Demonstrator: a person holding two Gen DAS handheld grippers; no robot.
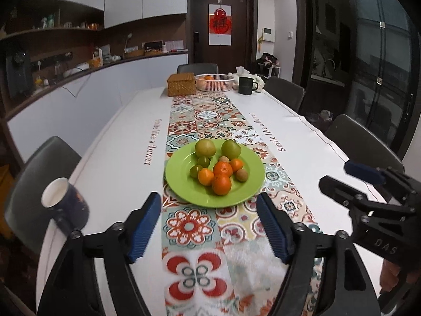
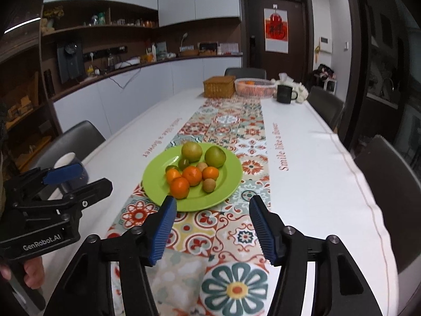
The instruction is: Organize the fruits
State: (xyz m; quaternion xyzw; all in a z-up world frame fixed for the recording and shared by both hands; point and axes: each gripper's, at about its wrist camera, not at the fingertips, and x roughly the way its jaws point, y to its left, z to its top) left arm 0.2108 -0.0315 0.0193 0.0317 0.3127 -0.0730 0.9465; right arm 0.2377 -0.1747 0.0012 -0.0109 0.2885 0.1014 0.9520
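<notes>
Left wrist view: the left gripper (image 1: pixel 208 226) hangs with its fingers spread wide and empty, just short of the green plate (image 1: pixel 181 184); the right gripper (image 2: pixel 211 227) is likewise spread and empty. On the plate, oranges (image 1: pixel 222 169) crowd toward 6 o'clock, green fruits (image 1: pixel 205 148) toward 12. The white basket (image 1: pixel 214 82) far off seems to hold more oranges. Any pick should straddle a single fruit, squeezing gently.

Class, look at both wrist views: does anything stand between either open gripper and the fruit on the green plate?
Nothing visible does. Only bare patterned table runner lies between the left gripper and the green plate, and likewise before the right gripper. Both have their jaws spread, empty. The blue mug stands off to the left, clear of either path.
</notes>
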